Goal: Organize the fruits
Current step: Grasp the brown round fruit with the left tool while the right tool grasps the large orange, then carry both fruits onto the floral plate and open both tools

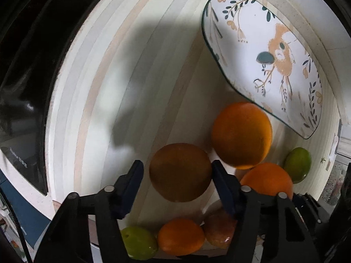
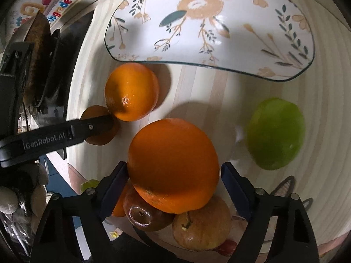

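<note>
In the left wrist view my left gripper (image 1: 177,171) is open around a shaded orange (image 1: 180,172) on the striped table; its right finger (image 1: 221,182) touches the fruit, the left one stands apart. Two more oranges (image 1: 241,134) (image 1: 268,179) and a green lime (image 1: 298,164) lie to the right, near the empty floral plate (image 1: 274,65). In the right wrist view my right gripper (image 2: 174,175) is open around a large orange (image 2: 173,167), with gaps on both sides. Apples (image 2: 201,224) lie below it. A lime (image 2: 275,133) lies right, another orange (image 2: 131,92) left.
A white dish at the bottom of the left wrist view holds a lime (image 1: 139,243), an orange (image 1: 181,236) and an apple (image 1: 219,230). The left gripper's black arm (image 2: 54,138) crosses the left of the right wrist view. A dark appliance (image 1: 24,109) borders the table's left edge.
</note>
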